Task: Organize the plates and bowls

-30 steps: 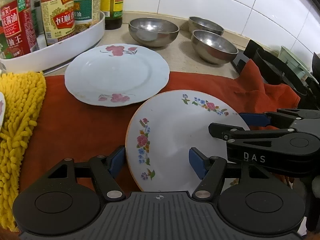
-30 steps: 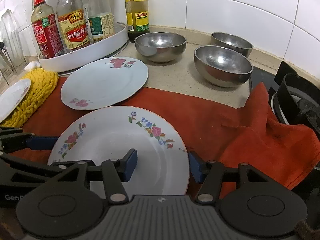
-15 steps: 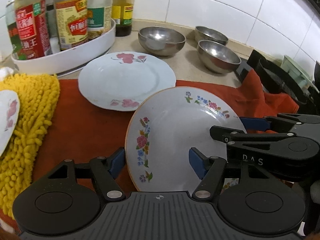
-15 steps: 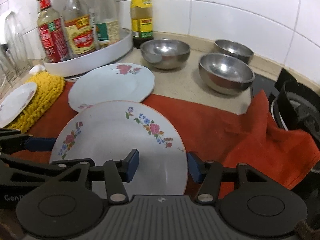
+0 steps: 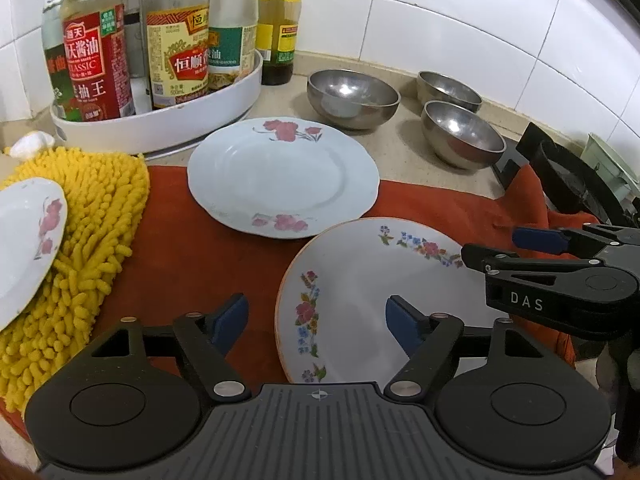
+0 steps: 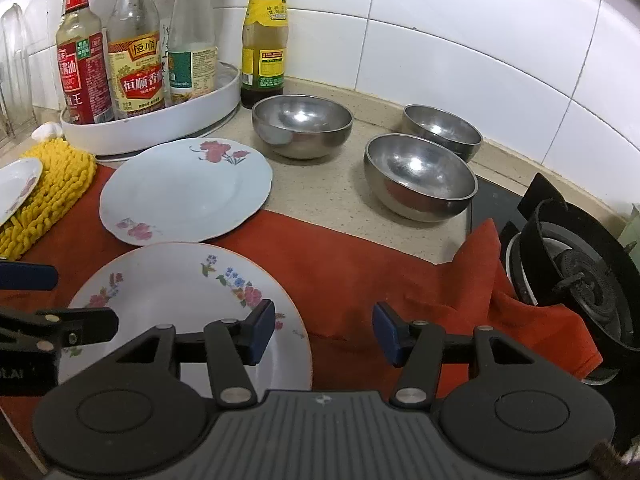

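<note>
Kitchen counter: left gripper [image 5: 316, 322] is opening around the flowered plate's [image 5: 372, 292] rim, gripping nothing; right gripper [image 6: 324, 334] is hanging half-open, empty; approaching squarely should help.

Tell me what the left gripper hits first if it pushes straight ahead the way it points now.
Probably the orange-rimmed flowered plate: its left rim lies between the opening jaws of the left gripper, which grip nothing. Further along that line lies the red-flowered plate. Depth is uncertain.
</note>
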